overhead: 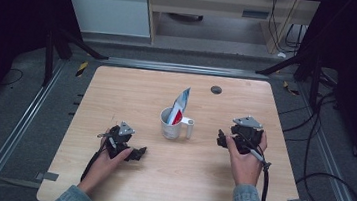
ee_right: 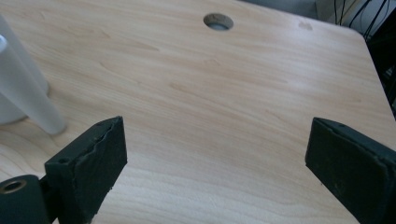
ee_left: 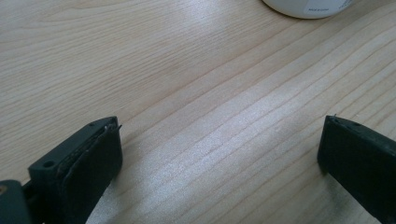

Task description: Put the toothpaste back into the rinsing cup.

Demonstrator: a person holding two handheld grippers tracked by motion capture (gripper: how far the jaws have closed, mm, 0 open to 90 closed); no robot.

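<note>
My corner of the room, seen from above

My light wooden desk (overhead: 132, 88) has a round cable hole (overhead: 216, 89) near its far edge and stands on grey carpet (overhead: 19, 114) between metal rails (overhead: 24, 114). Behind it are a white cabinet (overhead: 108, 7), a pale shelf unit (overhead: 216, 6) and black cables (overhead: 319, 175).

**What the views cut off or blur**

The white cup (ee_left: 309, 7) is cropped by the top edge in the left gripper view, leaving just its base. In the right gripper view its handle (ee_right: 25, 100) runs off the left edge. The print on the pouch (overhead: 180, 105) is too small to read.
</note>
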